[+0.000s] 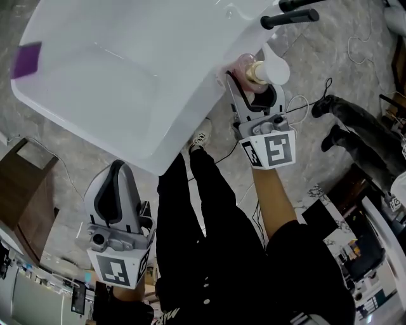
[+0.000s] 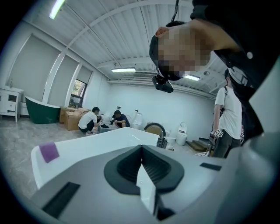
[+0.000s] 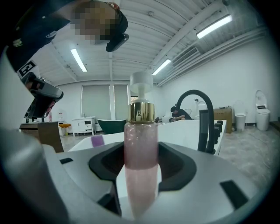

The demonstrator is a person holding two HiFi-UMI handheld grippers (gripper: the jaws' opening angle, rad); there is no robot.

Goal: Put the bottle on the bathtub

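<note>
The pink pump bottle (image 3: 141, 144) looks stiff, smooth and probably slippery, so a hold on the mid-body below the gold collar suits it. It stands upright, clamped between the right gripper (image 1: 254, 95)'s jaws at the bathtub (image 1: 184, 120) rim, with the black faucet (image 3: 202, 118) at 2 o'clock. The left gripper (image 1: 116, 184) hangs at 7 o'clock, jaws together and empty.

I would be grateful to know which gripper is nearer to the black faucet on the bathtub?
Right. The right gripper, shut on the pink pump bottle, is close beside the black faucet at the bathtub rim. The left gripper is far off, outside the tub's near edge.
</note>
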